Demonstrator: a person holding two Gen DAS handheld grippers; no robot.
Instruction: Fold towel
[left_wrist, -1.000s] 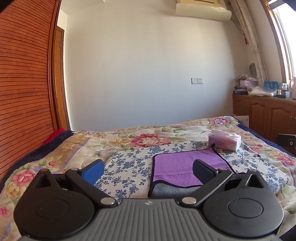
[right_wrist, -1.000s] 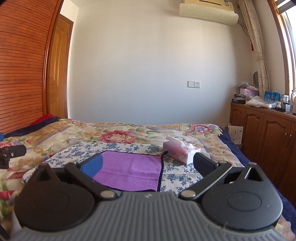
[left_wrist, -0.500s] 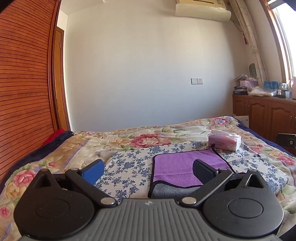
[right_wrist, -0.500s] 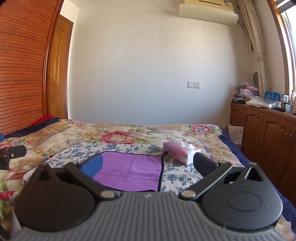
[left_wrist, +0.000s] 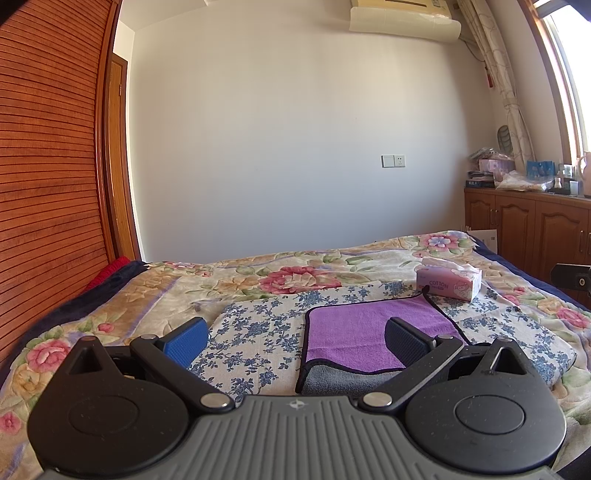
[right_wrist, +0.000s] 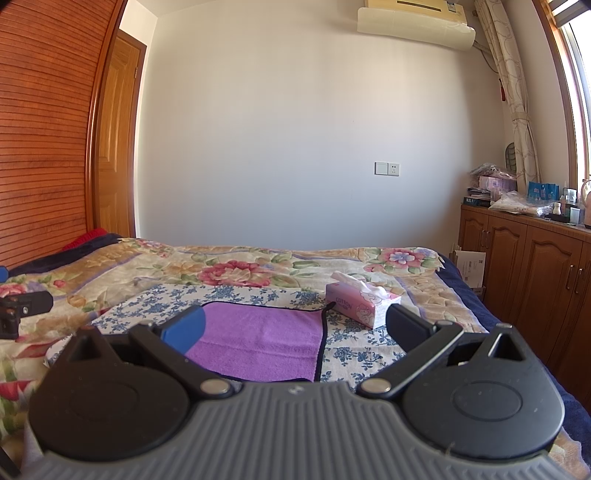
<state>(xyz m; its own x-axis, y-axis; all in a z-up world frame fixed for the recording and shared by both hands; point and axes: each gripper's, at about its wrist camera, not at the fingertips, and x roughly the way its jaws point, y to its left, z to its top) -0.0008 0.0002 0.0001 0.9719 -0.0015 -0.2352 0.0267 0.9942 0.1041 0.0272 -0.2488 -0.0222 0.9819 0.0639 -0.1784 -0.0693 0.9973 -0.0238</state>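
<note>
A purple towel with a dark hem and a grey underside lies on a blue-flowered cloth on the bed; its near edge is folded so the grey side shows. It also shows in the right wrist view. My left gripper is open and empty, held above the bed just short of the towel's near left corner. My right gripper is open and empty, above the towel's near right part.
A pink tissue box stands on the bed beyond the towel's far right corner, also seen in the right wrist view. Wooden cabinets line the right side. A slatted wooden wardrobe stands on the left.
</note>
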